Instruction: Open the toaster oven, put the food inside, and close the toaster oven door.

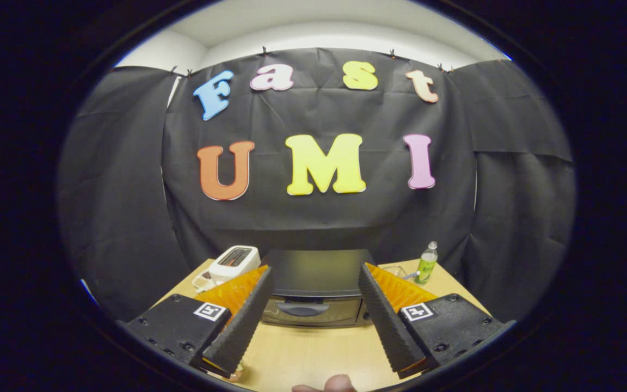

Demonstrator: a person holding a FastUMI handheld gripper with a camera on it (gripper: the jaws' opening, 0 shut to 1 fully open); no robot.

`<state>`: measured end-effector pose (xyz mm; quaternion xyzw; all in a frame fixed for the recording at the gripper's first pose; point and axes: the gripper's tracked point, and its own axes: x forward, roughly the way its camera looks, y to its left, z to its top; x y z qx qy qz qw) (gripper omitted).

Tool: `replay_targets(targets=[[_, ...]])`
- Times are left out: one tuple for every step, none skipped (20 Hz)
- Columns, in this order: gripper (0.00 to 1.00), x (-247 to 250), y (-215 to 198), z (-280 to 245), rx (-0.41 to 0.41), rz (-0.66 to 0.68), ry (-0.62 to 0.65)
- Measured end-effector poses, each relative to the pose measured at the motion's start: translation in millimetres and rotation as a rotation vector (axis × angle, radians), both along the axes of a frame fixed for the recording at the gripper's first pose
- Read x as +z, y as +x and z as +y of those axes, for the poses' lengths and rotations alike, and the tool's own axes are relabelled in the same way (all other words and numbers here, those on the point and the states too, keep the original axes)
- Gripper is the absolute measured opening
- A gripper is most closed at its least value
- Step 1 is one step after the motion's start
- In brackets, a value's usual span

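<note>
- Wooden table (pixel 313 354) below; the toaster oven (pixel 316 286) sits at its far middle, door closed, handle (pixel 302 308) showing between the fingers.
- Gripper (pixel 313 305) hangs high, jaws spread wide and empty; a steep dive could skid off that handle.
- White toaster (pixel 233 262) far left, bottle (pixel 427 263) far right: a wide swing could clip either.
- Food: can't make it out.

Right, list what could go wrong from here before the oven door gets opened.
1. The claw is open with the toaster oven beyond its fingers; the door handle is low and shallow, so a grip may slip.
2. The white toaster sits close beside the oven; a wide approach could knock it.
3. The bottle on the other side could tip.
</note>
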<state>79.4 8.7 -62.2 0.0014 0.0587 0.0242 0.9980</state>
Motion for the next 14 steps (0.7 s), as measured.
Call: replay_targets(targets=[[1.0,-11,13,2,0.004,0.014,0.0],[1.0,-25,27,5,0.009,0.032,-0.002],[1.0,-36,40,8,0.015,0.05,-0.005],[1.0,-48,53,11,0.019,0.068,-0.005],[1.0,-60,66,13,0.018,0.089,-0.007],[1.0,-74,80,14,0.018,0.109,-0.006],[1.0,-84,90,15,0.012,0.125,-0.007],[1.0,-98,102,16,0.005,0.147,-0.01],[1.0,-110,111,16,-0.004,0.165,-0.013],[1.0,-120,118,16,-0.01,0.183,-0.019],[1.0,-127,125,15,-0.016,0.194,-0.025],[1.0,-135,130,14,-0.022,0.205,-0.032],[1.0,-140,134,13,-0.026,0.214,-0.038],[1.0,-145,137,13,-0.028,0.218,-0.039]])
